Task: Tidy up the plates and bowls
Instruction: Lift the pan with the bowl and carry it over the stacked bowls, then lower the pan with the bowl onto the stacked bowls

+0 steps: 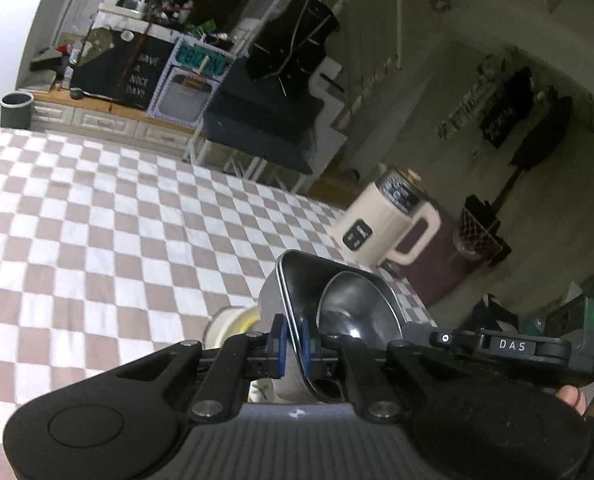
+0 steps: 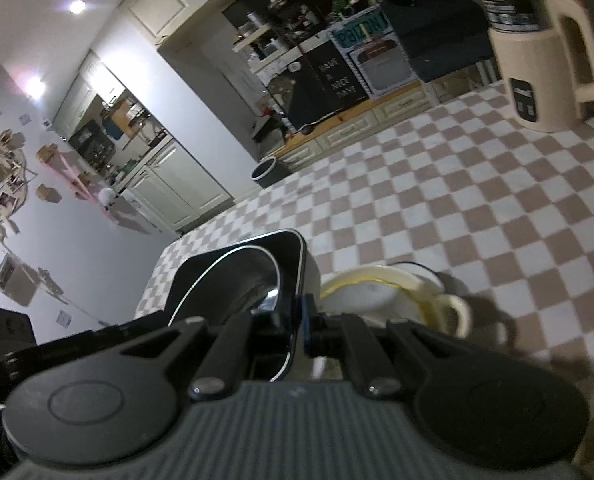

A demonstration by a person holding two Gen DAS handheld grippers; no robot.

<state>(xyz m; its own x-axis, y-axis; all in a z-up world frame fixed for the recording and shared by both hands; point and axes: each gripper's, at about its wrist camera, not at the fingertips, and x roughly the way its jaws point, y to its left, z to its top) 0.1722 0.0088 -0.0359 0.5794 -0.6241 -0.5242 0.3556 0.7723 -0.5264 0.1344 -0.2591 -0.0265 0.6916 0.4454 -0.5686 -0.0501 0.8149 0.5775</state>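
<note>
Left wrist view: the left gripper [image 1: 293,340], angled downward, pinches the rim of a shiny rectangular steel tray [image 1: 297,280] above the checkered cloth [image 1: 97,220]

Right wrist view: the right gripper [image 2: 299,330] clamps the tray's [image 2: 293,256] opposite rim, beside glossy cream bowls [image 2: 377,292]

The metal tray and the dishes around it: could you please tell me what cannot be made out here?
- Metal tray: near end hidden behind the left gripper, left wrist view.
- Round bowl in it: lower part hidden by the gripper body.
- Cream dishes: number unclear, partly behind the right gripper, right wrist view.
</note>
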